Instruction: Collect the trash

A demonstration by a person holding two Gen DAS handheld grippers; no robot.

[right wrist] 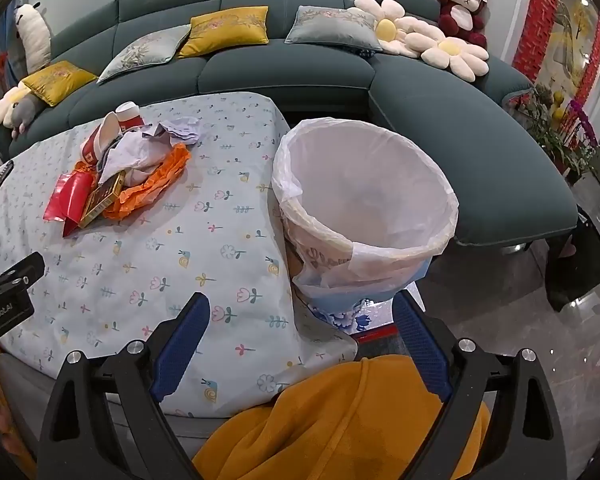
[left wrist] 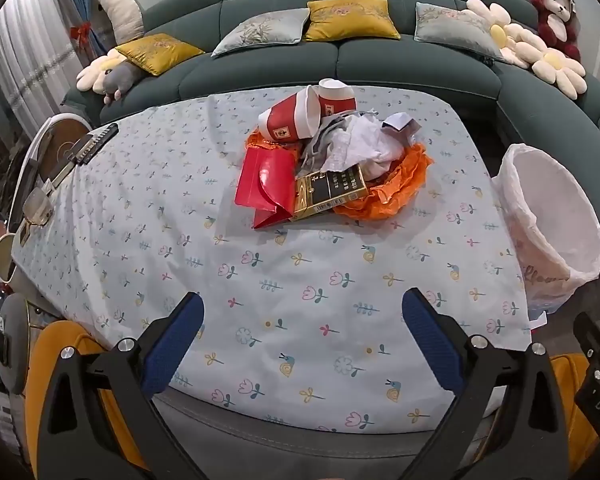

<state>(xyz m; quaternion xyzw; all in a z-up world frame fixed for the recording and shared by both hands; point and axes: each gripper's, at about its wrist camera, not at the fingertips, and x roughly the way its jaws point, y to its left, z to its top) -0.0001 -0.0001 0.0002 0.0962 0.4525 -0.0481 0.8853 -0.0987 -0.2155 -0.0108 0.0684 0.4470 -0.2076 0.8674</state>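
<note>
Both tongs tilt steeply downward with jaws spread wide and nothing between them: left tongs (left wrist: 302, 334), right tongs (right wrist: 302, 334) beside them.

Table (left wrist: 300, 300) w/ floral cloth fills frame centre. Trash pile (left wrist: 324, 160) upper centre: red cups, crumpled paper, orange bag, red packet, cigarette box. Remote (left wrist: 96, 144) upper left.

The bin's (right wrist: 364, 200) base hides behind the tabletop (right wrist: 180, 272) edge. Print on the box (left wrist: 332, 192) is too small to read.
</note>
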